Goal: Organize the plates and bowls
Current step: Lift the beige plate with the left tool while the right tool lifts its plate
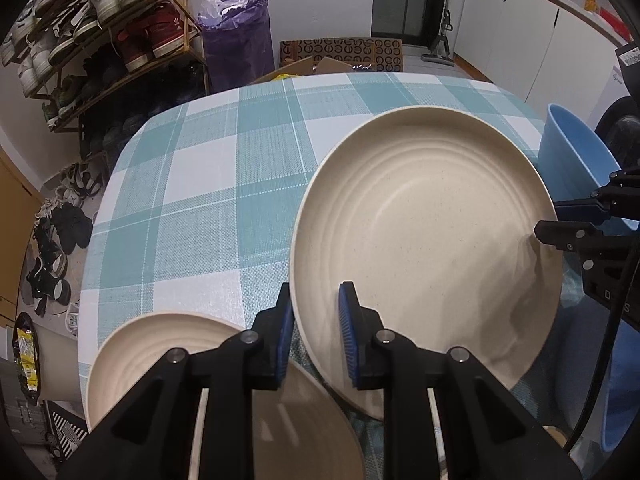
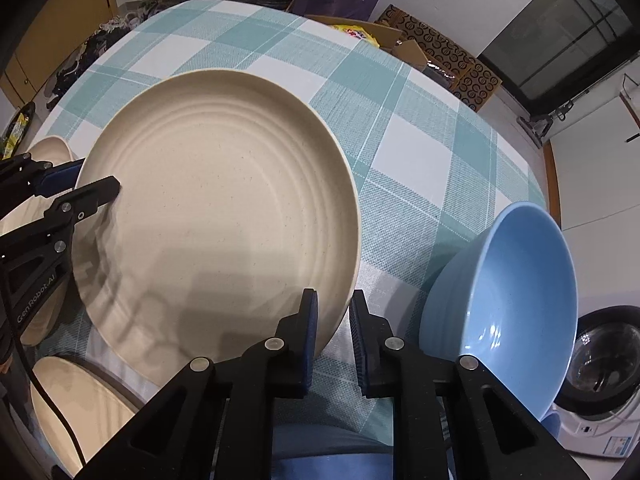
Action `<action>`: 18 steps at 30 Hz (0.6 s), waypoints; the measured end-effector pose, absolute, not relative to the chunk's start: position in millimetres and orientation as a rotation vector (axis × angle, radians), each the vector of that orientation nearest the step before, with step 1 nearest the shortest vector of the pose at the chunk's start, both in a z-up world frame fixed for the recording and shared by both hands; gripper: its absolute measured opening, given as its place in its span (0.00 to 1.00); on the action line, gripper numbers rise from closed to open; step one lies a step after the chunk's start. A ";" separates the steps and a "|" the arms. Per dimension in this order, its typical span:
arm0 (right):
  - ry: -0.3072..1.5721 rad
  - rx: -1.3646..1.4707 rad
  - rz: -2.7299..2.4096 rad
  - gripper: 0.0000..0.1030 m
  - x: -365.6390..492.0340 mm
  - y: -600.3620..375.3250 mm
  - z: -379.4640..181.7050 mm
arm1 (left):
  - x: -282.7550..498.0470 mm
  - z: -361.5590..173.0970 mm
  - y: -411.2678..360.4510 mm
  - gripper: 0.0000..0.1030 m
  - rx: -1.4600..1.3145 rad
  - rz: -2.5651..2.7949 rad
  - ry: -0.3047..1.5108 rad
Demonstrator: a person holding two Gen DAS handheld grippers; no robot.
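A large cream plate is held tilted above the checked table. My left gripper straddles its near-left rim, jaws a little apart around the edge. My right gripper straddles the opposite rim, and it shows in the left wrist view. A second cream plate lies below the left gripper. A blue bowl sits tilted to the right of the big plate. Another cream dish lies low on the left in the right wrist view.
A shoe rack and purple bag stand beyond the table's far edge, with cardboard boxes. A washing machine stands to the right. White cabinets line the far right wall.
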State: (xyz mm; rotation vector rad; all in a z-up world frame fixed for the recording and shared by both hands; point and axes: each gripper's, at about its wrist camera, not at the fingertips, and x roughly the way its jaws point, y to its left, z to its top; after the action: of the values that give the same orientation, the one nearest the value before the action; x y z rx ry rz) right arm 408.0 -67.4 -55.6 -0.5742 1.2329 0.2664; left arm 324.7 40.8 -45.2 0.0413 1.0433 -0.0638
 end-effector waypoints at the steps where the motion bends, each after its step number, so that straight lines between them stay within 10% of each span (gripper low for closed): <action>1: 1.224 -0.568 0.267 0.15 407.1 -68.4 -52.3 | 323.5 -42.1 40.1 0.19 0.042 -0.060 1.036; 18: 1.071 -0.511 0.297 0.15 383.9 -61.3 1.2 | 297.8 7.3 52.8 0.19 0.019 -0.014 0.929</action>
State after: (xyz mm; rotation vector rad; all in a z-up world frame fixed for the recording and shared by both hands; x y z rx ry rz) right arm 383.9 -61.3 1.2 -0.5107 1.0706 0.2967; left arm 297.8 52.8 7.3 0.0187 0.9294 -0.0139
